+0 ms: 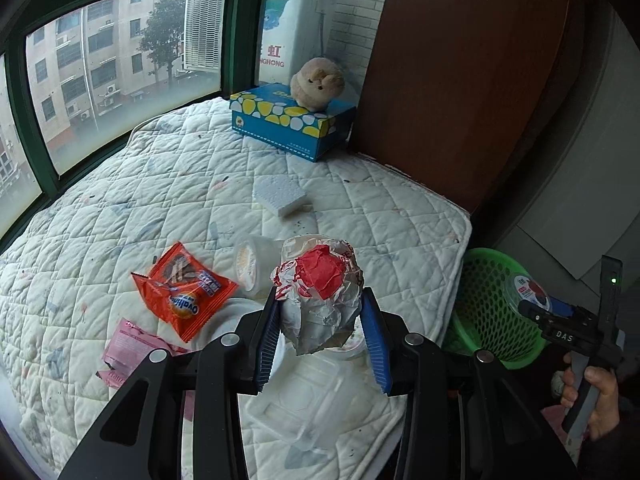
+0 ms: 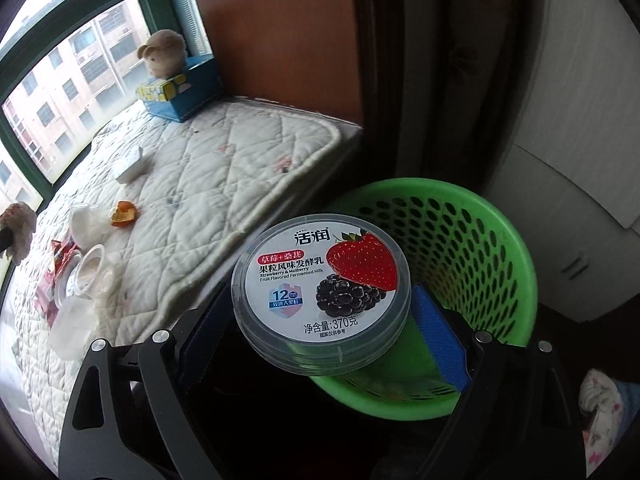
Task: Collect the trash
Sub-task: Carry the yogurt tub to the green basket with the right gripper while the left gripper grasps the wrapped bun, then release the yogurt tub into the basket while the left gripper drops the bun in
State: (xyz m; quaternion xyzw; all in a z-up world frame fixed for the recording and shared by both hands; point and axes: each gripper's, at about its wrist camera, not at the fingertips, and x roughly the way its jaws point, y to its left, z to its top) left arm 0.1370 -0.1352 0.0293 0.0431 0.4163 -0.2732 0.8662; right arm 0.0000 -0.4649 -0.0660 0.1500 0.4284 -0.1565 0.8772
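A fluffy plush toy [image 1: 318, 80] sits on top of a blue tissue box [image 1: 292, 120] at the far end of the quilted mattress [image 1: 120, 208], right by the green-framed window [image 1: 120, 60] and brown wooden panel [image 1: 460, 80].

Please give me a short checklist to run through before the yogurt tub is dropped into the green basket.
1. Right hand-held gripper closed on the yogurt tub: ok.
2. Tub over the green basket opening: ok, though only near its rim.
3. Basket has room: ok, mostly empty as far as visible.
4. Left hand-held gripper closed on the crumpled wrapper: ok.
5. Left hand-held gripper out of the way of the basket: ok, it is over the quilted mattress.
6. Trash remaining: not ok, the orange snack packet lies on the mattress.
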